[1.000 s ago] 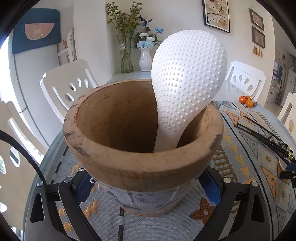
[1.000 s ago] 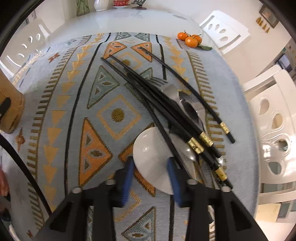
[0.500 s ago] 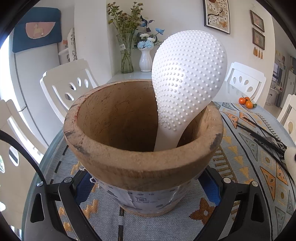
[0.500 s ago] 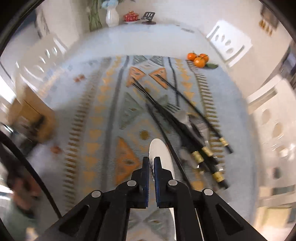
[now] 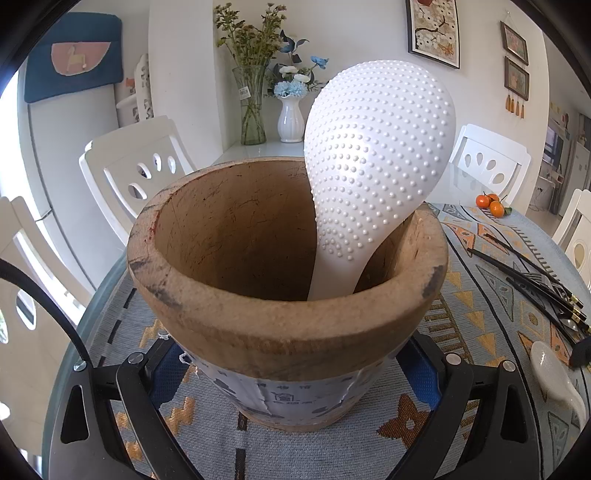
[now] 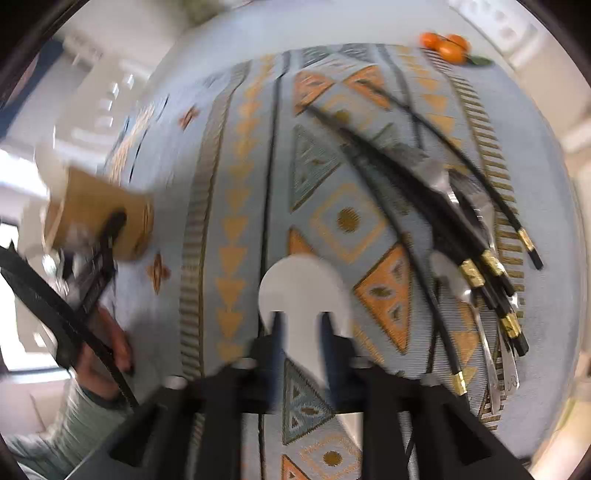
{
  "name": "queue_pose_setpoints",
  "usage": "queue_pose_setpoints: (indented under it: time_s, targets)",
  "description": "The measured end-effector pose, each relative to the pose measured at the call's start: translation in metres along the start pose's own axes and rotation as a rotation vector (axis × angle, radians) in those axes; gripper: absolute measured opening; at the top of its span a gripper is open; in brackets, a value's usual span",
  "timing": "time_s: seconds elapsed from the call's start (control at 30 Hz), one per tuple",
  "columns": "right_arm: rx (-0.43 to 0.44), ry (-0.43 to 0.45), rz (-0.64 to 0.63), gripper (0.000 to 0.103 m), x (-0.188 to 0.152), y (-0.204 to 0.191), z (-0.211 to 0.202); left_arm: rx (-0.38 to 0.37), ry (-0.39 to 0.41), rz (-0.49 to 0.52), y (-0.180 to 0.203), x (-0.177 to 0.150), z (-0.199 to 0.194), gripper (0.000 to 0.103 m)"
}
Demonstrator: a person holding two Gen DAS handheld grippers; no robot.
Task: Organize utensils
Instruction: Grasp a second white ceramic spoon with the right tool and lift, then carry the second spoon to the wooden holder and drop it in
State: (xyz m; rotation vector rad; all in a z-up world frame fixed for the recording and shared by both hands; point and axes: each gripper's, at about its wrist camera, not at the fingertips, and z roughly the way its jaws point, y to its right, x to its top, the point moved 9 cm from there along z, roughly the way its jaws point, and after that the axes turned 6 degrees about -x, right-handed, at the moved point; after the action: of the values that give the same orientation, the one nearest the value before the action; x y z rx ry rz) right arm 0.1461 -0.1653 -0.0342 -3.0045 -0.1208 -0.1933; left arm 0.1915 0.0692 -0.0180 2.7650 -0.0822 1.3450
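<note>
The right gripper (image 6: 300, 325) points steeply down at the table, and its jaws have just been opening. A white ceramic spoon (image 6: 304, 291) sits between its blue pads (image 6: 276, 332); the picture is smeared, so whether the pads press on the spoon cannot be told. The spoon's round bowl pokes out past the fingertips and its handle runs back under the gripper, long axis along the fingers.

To the right of the spoon lies a heap of black chopsticks (image 6: 436, 195) with gold bands, their thick ends nearest the camera and their tips fanning away up and to the left, over metal cutlery (image 6: 491, 354). All rest on a patterned blue and orange cloth (image 6: 236, 177). Oranges (image 6: 447, 46) sit at its far edge.

The left gripper (image 5: 295, 373) is clamped on a wooden pot (image 5: 280, 325), one blue pad (image 5: 166, 373) against each side. A printed paper label (image 5: 291, 397) wraps the pot's foot; its characters are too small to read. A white dimpled rice paddle (image 5: 373, 162) stands handle-down inside, leaning on the right of the rim, blade up.

Only the left wrist view shows the pot's inside, the paddle, the vases of flowers (image 5: 275, 88) and the wall pictures (image 5: 434, 31). Only the right wrist view shows a hand (image 6: 110, 354) and grey-green sleeve (image 6: 70, 417) behind the left gripper. From the left, the spoon (image 5: 554, 376) appears at the lower right edge, its bowl end uppermost there.
</note>
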Motion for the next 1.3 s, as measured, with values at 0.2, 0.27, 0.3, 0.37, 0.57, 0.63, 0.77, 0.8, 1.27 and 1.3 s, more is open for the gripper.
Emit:
queue_pose_setpoints:
  time_s: [0.2,0.27,0.3,0.37,0.57,0.63,0.77,0.8,1.27,1.3]
  targets:
    - [-0.139,-0.005,-0.098,0.058,-0.01,-0.024,0.022,0.0,0.0,-0.001,0.0,0.0,0.0,0.097]
    - [-0.207,-0.002,-0.123,0.058,-0.012,-0.028,0.032,0.0,0.0,-0.001,0.0,0.0,0.0,0.098]
    - [-0.25,-0.004,-0.134,0.058,-0.013,-0.029,0.038,0.001,-0.001,0.0,0.0,0.0,0.0,0.098]
    - [-0.319,0.019,-0.145,0.063,-0.01,-0.03,0.044,0.0,-0.001,0.0,0.0,0.0,0.0,0.098]
    - [-0.249,0.047,-0.02,0.063,0.009,-0.024,0.048,0.002,-0.008,-0.001,-0.001,-0.001,0.001,0.098]
    - [-0.212,0.041,0.019,0.056,0.015,-0.017,0.048,0.002,-0.009,-0.001,-0.001,-0.001,0.002,0.098]
    - [-0.201,0.038,0.045,0.015,0.025,-0.003,0.043,0.003,-0.008,-0.001,-0.001,-0.001,0.001,0.098]
    - [-0.197,0.035,0.051,0.014,0.026,0.0,0.042,0.002,-0.008,-0.001,-0.001,-0.001,0.002,0.098]
    - [-0.016,0.441,-0.102,0.009,0.086,-0.067,-0.103,0.002,-0.01,-0.002,-0.002,0.0,0.002,0.098]
    - [0.0,0.519,-0.123,0.009,0.096,-0.082,-0.127,0.002,-0.01,-0.002,-0.002,0.0,0.002,0.098]
